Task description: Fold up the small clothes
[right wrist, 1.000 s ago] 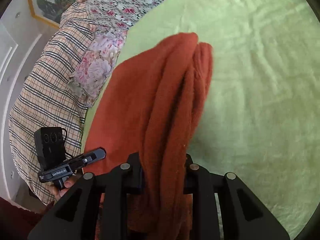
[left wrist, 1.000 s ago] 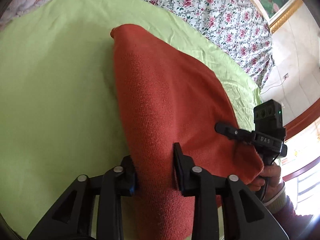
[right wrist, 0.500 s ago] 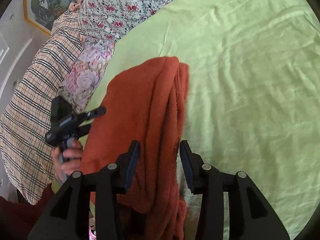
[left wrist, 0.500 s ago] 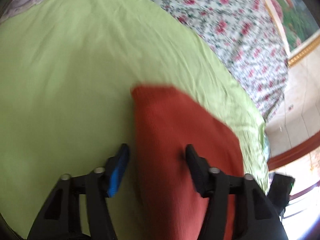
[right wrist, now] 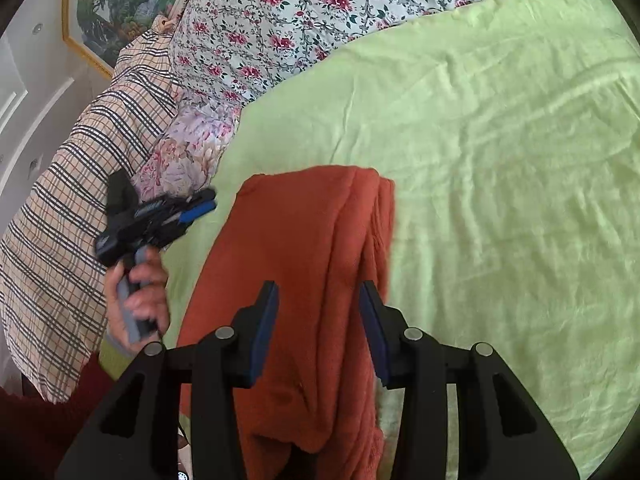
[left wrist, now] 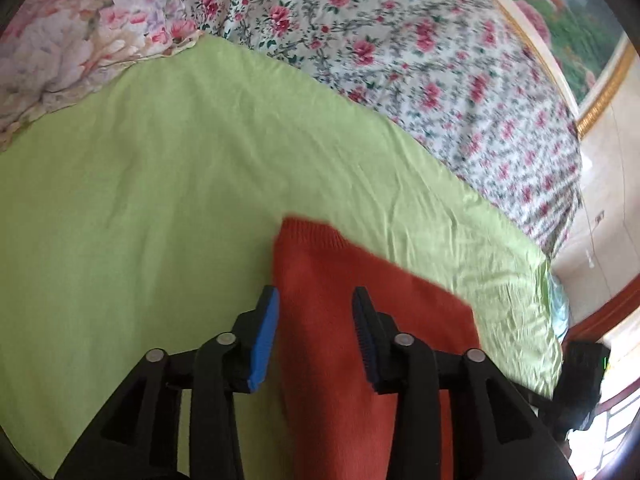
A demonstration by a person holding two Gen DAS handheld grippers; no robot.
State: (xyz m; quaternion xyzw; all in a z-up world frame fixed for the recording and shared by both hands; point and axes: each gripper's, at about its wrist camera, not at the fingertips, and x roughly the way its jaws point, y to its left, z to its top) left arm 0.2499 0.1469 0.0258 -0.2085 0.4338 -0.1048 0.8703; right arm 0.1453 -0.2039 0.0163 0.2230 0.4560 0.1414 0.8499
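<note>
Red knit garment (right wrist: 304, 280) lies folded lengthwise on the green sheet (right wrist: 500, 160), near edge of the bed, w/ layered folds bunched along its right side in the right wrist view; its far end stops well short of the floral bedding (right wrist: 288, 20). Looks like a fold's just been laid and both tools are off it, so my read is the step in hand is re-gripping for the next fold, prob. near end over to far end. To do it well: take each near corner thru all layers, not just the top one, lift both evenly, carry far w/o dragging, then set the edge square on the far edge; those stacked right-side folds could slip apart if only partly pinched. Now the tongs: right gripper (right wrist: 318, 322) is spread wide, blue pads showing, jaws either side of the folded stack but not pressing it, nothing held; whether it hangs just above the cloth can't be told. Left gripper (left wrist: 316, 328) likewise wide apart over the garment's (left wrist: 360, 320) left edge, holding nothing; in the right view it shows at left (right wrist: 198, 208) in the person's hand (right wrist: 136, 300), clear of the knit, by the plaid blanket (right wrist: 60, 240).
</note>
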